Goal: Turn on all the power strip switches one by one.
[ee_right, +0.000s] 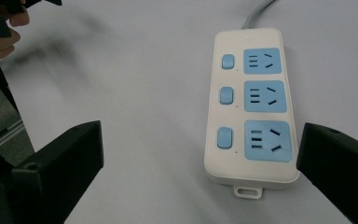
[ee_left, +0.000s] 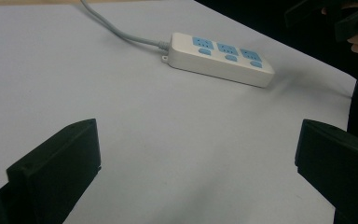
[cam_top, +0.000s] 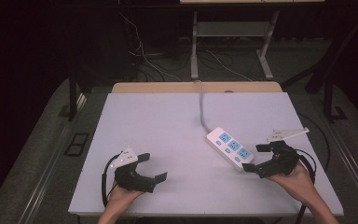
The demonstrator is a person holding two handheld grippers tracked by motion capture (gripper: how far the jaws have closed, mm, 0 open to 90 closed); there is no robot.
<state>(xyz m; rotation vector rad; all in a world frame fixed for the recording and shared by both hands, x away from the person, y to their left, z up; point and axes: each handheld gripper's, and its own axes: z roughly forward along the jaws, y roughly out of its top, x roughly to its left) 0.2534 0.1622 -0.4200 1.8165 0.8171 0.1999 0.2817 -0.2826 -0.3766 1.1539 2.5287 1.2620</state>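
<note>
Strip [cam_top: 229, 148] is seen lying flat on the table [cam_top: 158, 121], right of centre, its grey cord [cam_top: 203, 108] running off toward the far edge. Three blue sockets, each with a blue switch beside it, face up. The right gripper [cam_top: 255, 157] is held just beside the strip's near end, jaws spread wide, nothing between them; in the right gripper view the strip [ee_right: 251, 105] sits just ahead, nearer the right jaw. The left gripper [cam_top: 152, 167] is kept well apart on the table's left side, jaws likewise wide and empty.

The strip is judged to be a rigid, hard plastic body, fairly light, with smooth rounded sides that may slip under a weak pinch. It is best taken across its narrow width, on the long side walls near the middle, clear of the switches. Some drag and twist from the stiff cord should be expected.
</note>
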